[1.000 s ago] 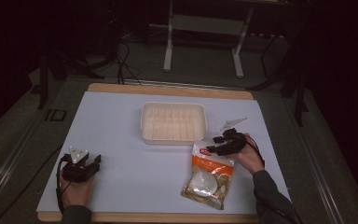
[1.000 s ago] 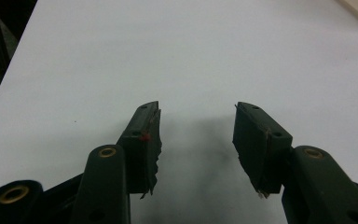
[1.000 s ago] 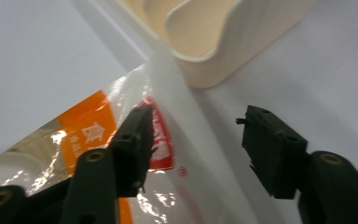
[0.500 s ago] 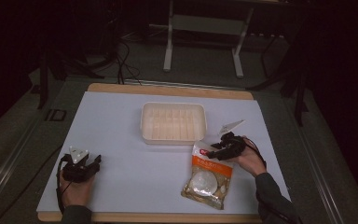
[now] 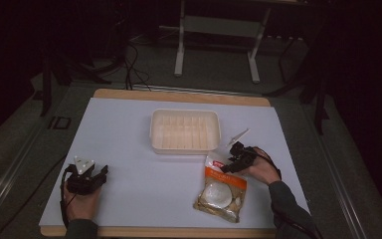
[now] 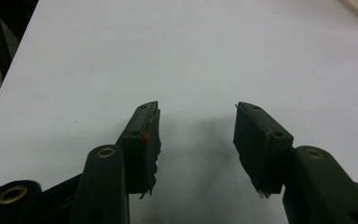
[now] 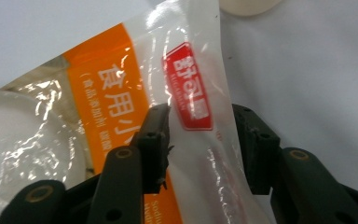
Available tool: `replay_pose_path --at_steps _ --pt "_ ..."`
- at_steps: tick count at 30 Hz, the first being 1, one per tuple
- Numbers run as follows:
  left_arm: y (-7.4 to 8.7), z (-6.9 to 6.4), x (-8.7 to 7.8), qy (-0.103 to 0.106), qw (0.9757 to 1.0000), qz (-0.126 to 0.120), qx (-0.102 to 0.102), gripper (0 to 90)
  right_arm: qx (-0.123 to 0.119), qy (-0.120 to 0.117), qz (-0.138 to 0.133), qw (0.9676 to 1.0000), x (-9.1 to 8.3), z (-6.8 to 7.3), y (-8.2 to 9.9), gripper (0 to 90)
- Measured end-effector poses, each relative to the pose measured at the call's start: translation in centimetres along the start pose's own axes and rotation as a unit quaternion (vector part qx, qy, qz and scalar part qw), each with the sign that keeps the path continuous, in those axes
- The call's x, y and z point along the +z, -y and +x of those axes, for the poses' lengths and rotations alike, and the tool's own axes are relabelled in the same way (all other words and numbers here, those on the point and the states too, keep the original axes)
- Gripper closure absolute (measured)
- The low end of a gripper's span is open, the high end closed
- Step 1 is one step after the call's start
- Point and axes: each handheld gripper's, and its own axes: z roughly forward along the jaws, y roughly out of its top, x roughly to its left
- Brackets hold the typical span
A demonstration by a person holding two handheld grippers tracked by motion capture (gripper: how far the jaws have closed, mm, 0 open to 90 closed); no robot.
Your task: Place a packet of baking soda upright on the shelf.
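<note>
Snack bag [image 5: 221,190] lies flat on table [image 5: 129,134], just in front of white tray [image 5: 185,131]. Right claw [image 5: 230,163] straddles its clear top edge, jaws closing but not yet pressing. Left claw [image 5: 95,175] rests apart, open, empty.

Overhead light is brightening the white table sheet [image 5: 129,129] — surroundings are sinking into darkness (grainy, soft), while glare is streaking the clear orange-printed plastic bag [image 7: 121,93].

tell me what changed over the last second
The right gripper edged down onto the top edge of the orange and clear plastic food bag; its fingers have just been closing around that edge. The left gripper, the bag and the white plastic tray stayed put.
</note>
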Motion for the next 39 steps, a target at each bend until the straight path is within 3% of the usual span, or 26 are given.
replay_pose_path --at_steps 4,9,14,18,28,32,35,39 --pt "0.0 0.0 0.0 -0.001 1.0000 0.000 0.001 50.1 -0.004 -0.023 0.006 0.9997 -0.2 0.1 0.1 63.3" --pt "0.0 -0.1 0.0 -0.001 1.0000 -0.001 0.001 50.0 -0.004 -0.009 0.016 0.9998 0.0 -0.1 -0.1 70.2" --pt "0.0 0.0 0.0 -0.001 1.0000 -0.001 0.001 50.0 -0.002 0.012 0.026 0.9996 0.1 -0.1 -0.4 86.2" --pt "0.0 0.0 0.0 -0.001 1.0000 -0.001 0.001 49.8 -0.004 0.017 0.023 0.9996 -0.1 0.1 -0.4 89.4" --pt "0.0 -0.1 0.0 -0.001 1.0000 -0.001 0.001 49.7 -0.004 0.004 -0.031 0.9995 -2.2 0.5 -0.1 89.9" --pt "0.0 -0.1 0.0 -0.003 1.0000 0.000 0.002 49.6 -0.010 -0.008 -0.067 0.9977 -3.8 0.8 0.2 90.0" --pt "0.0 -0.1 0.0 -0.003 1.0000 0.000 0.003 49.6 -0.012 -0.012 -0.077 0.9969 -4.5 1.0 0.2 90.0" --pt "0.0 -0.1 0.0 -0.004 1.0000 0.001 0.003 49.6 -0.017 -0.036 -0.116 0.9925 -6.3 1.7 0.1 90.0"
